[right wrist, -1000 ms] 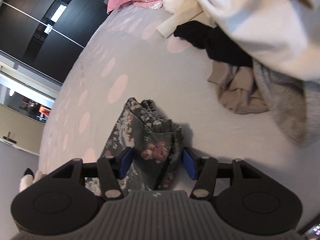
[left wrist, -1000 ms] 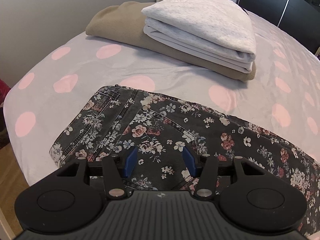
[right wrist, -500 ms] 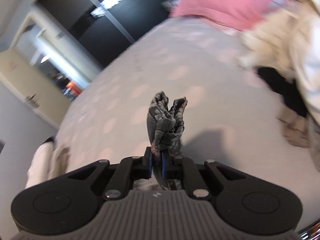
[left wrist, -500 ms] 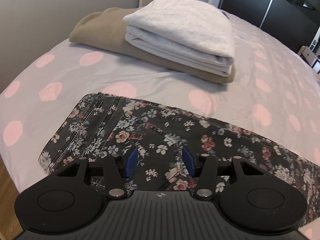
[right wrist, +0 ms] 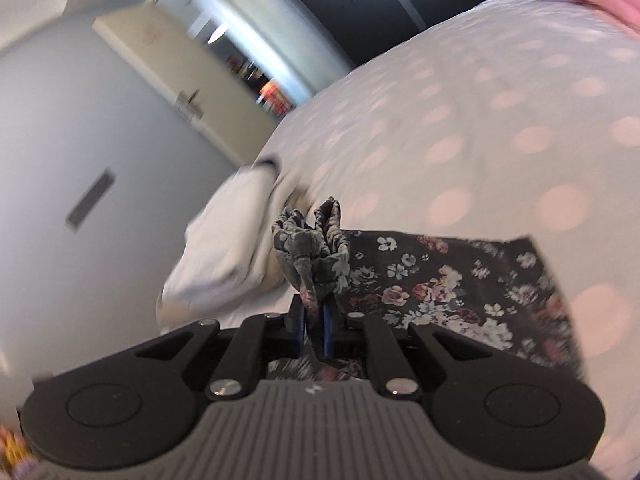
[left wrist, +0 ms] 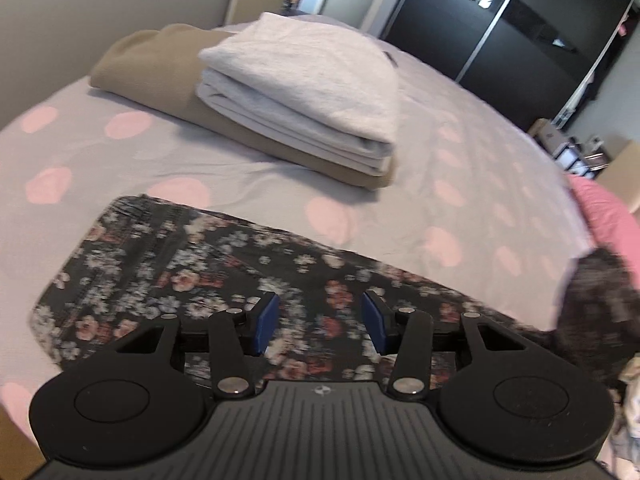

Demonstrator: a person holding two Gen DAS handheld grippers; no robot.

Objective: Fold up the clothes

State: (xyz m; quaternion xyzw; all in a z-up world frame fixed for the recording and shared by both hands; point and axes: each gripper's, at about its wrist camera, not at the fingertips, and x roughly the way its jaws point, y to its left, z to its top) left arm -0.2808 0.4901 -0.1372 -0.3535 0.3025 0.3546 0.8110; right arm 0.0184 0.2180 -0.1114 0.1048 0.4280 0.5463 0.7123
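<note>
Folding the floral trousers end over end on the bed.

The right gripper [right wrist: 313,330] is pinching a bunched hem, probably the leg end, above the floral trousers [left wrist: 224,280] lying on the spotted bedsheet [left wrist: 256,168]; the left gripper [left wrist: 320,322] is hovering wide apart over them. Next, the hem needs laying squarely at the waistband.

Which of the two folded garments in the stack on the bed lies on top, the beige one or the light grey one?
The light grey garment lies on top. The beige garment is under it and reaches out wider on the bed.
</note>
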